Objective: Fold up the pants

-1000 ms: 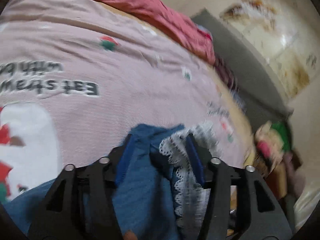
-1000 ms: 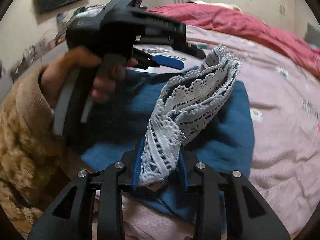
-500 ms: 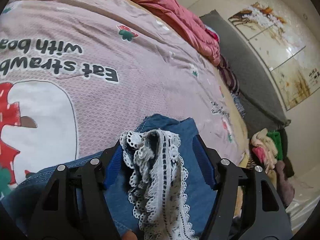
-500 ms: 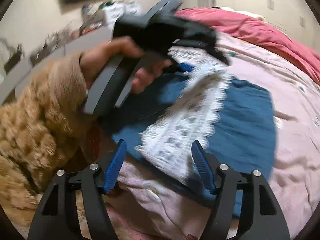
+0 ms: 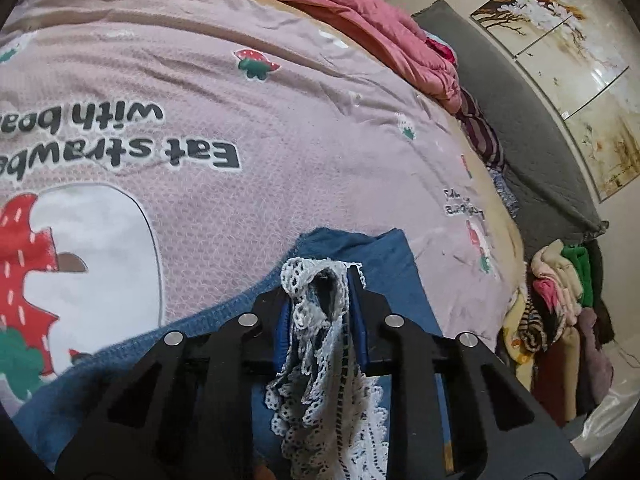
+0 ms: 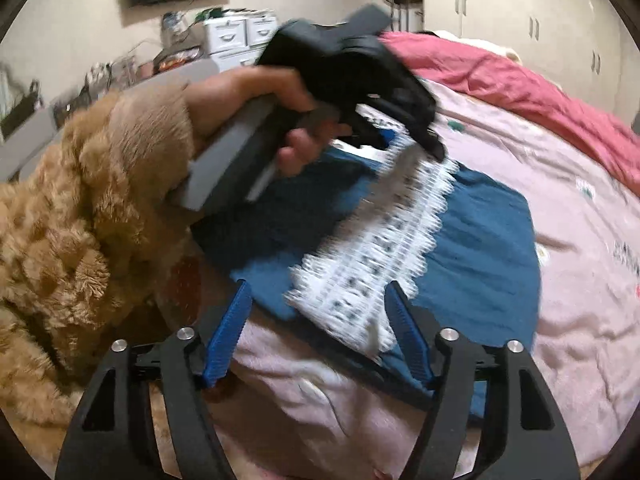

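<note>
- Bedspread (image 5: 280, 128): pink, printed with strawberries and lettering; serves as the folding surface. All places below are given against it.
- Sleeve (image 6: 80, 208): tan and fluffy, at the bedspread's left edge in the right wrist view; belongs to the arm that carries the left gripper.
- Hand (image 6: 276, 120): wrapped round the grey handle of the left gripper, above the bedspread, tool pointing down at the cloth.
- Left gripper (image 5: 320, 308): blue pads closing on the white lace trim (image 5: 316, 292), which is bunched between them and pressed from both sides; probably pinched here to lift or carry that edge over for a fold.
- Pants (image 6: 480, 240): blue, lying mostly flat on the middle of the bedspread, the lace trim running across them as a slack strip from the left gripper toward the near edge. Folding looks only partly done.
- Right gripper (image 6: 320, 332): low over the near edge of the bedspread, jaws apart but narrowing, pads either side of the strip's loose end and not pressing it; seemingly placed to take that end.
- Red blanket (image 6: 520, 84): heaped along the far side of the bedspread, clear of the work.
</note>
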Tool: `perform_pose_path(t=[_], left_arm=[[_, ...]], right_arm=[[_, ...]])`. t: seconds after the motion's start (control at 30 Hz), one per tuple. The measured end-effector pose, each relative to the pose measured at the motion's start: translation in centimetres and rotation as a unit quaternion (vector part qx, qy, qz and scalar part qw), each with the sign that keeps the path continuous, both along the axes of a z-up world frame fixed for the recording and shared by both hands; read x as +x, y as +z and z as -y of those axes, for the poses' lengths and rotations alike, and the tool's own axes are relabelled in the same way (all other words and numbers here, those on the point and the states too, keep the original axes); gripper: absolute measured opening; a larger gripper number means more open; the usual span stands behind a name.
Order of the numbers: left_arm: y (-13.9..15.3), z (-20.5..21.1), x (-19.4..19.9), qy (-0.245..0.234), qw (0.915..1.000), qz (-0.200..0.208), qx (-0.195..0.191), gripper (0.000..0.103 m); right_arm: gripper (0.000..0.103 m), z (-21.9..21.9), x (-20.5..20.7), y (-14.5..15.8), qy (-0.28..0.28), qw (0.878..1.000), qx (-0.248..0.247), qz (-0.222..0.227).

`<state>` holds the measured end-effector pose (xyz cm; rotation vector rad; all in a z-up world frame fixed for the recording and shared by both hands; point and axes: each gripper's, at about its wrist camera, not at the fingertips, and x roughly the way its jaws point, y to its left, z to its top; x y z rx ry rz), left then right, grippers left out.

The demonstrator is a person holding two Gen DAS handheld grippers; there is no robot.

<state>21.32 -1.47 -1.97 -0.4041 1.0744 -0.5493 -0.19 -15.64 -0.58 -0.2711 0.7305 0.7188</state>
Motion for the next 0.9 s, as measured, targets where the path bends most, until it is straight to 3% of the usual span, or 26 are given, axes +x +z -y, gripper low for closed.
perform_pose_path(t=[0.1,0.33,0.4,0.5,0.7,0.83,0.9], left_arm=[[-0.8,0.2,0.6,0.000,0.9998,-0.014,0.011,0.017],[-1.2,0.0,0.7,-0.005,0.9997,-0.016,0.015,0.017],[-1.2,0.1,0.8,-0.005,0.9997,-0.015,0.017,0.017],[-1.0,0.3,0.7,-0.009,0.9997,-0.013,0.021,0.015],[0.6,0.2,-0.6,-0.002,0.9994,0.020,0.029,0.014],[0.0,-0.8,-1.4,0.017,0.9986,0.023,0.044,0.014],[-1.0,-1.4,-1.2,0.024,0.9992,0.009,0.031,0.014]], right_arm=[[0.047,-2.3,0.6,-0.9,0.000,0.999,-0.036,0.026],[0.047,-5.1,1.7,-3.5,-0.021,0.990,-0.124,0.063],[0.029,-4.9,2.1,-3.3,-0.023,0.991,-0.117,0.059],[0.018,-3.8,2.9,-2.4,-0.010,0.995,-0.095,0.040],[0.018,-0.6,2.8,2.0,0.018,1.000,0.001,0.021],[0.018,-2.1,3.3,0.5,0.053,0.999,-0.012,0.007],[0.023,-3.5,3.8,-1.3,0.060,0.998,-0.034,-0.013]])
